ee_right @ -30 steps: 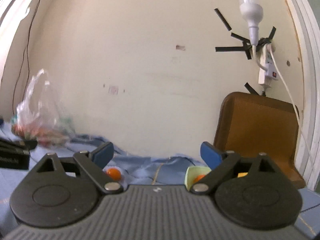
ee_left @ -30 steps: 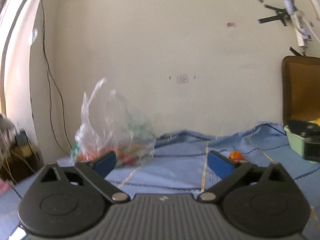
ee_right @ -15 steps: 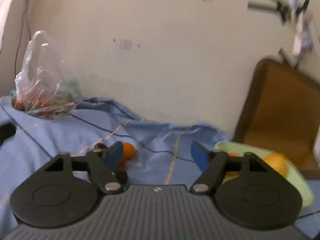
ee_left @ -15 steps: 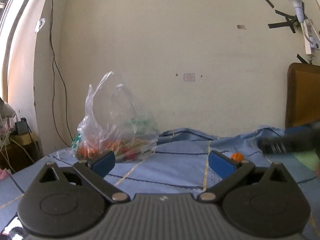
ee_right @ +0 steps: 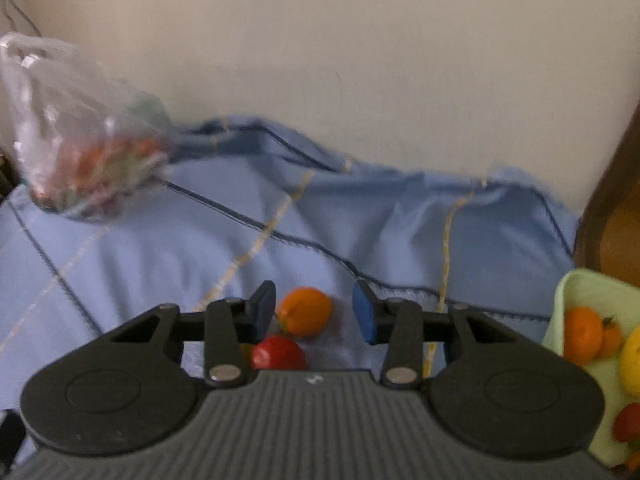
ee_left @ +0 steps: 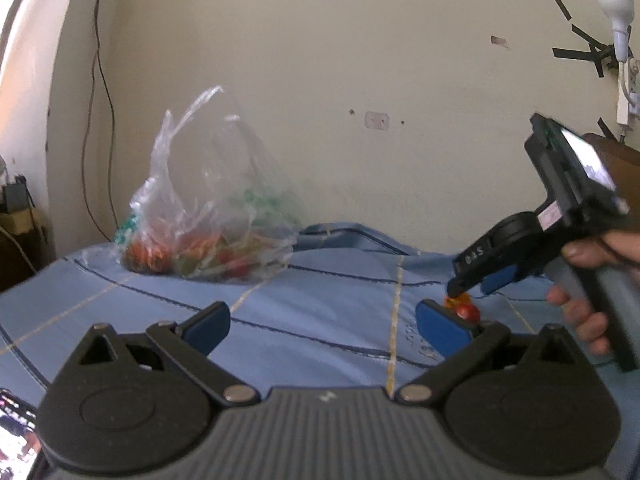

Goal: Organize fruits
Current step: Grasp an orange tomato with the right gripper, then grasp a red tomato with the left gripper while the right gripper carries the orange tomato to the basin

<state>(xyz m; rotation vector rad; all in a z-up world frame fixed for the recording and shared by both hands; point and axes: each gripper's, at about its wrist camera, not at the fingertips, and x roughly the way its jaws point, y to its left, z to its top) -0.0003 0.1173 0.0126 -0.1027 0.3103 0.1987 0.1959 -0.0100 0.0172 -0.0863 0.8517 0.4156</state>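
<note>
Now hovering right gripper (ee_right: 314, 312) with fingers spread wide around the orange fruit (ee_right: 306, 311) on the blue cloth (ee_right: 160, 264), red fruit (ee_right: 278, 352) just beside the orange fruit, green tray (ee_right: 576, 292) well right of it, left gripper (ee_left: 322, 324) gaping wide, holding nothing.

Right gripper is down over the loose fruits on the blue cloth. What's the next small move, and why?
Probably ease the right gripper slightly forward and down, then close on the small orange round fruit. Its jaws are open with that fruit between the blue fingertips, while the small red round fruit lies nearer the gripper body. The pale green plastic tray of fruits waits to the right.
</note>
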